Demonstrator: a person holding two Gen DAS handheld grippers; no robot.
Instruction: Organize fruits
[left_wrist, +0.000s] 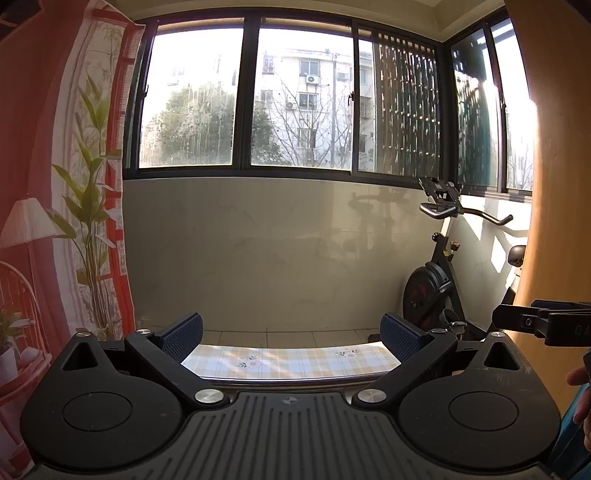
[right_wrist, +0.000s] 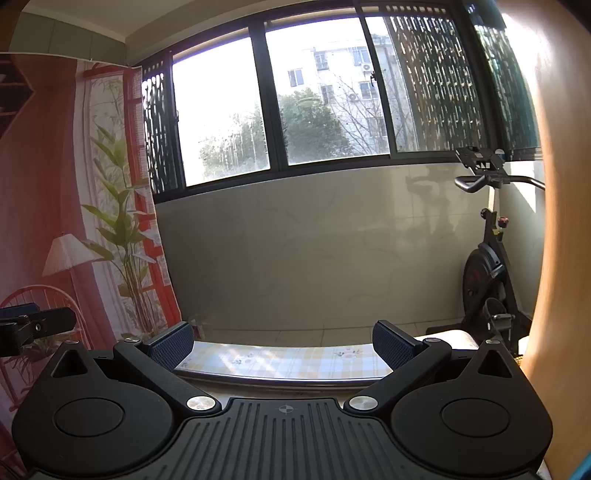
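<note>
No fruit shows in either view. My left gripper (left_wrist: 291, 332) is open and empty, held level above the far edge of a table with a yellow checked floral cloth (left_wrist: 288, 363). My right gripper (right_wrist: 282, 341) is also open and empty above the same cloth (right_wrist: 288, 363). The right gripper's side shows at the right edge of the left wrist view (left_wrist: 546, 321). The left gripper's side shows at the left edge of the right wrist view (right_wrist: 33, 325). Both point at the window wall.
An exercise bike (left_wrist: 439, 280) stands at the right by the wall and also shows in the right wrist view (right_wrist: 487, 266). A printed red curtain (left_wrist: 55, 206) hangs at the left. A wooden panel (left_wrist: 557, 184) rises at the right. Tiled floor lies beyond the table.
</note>
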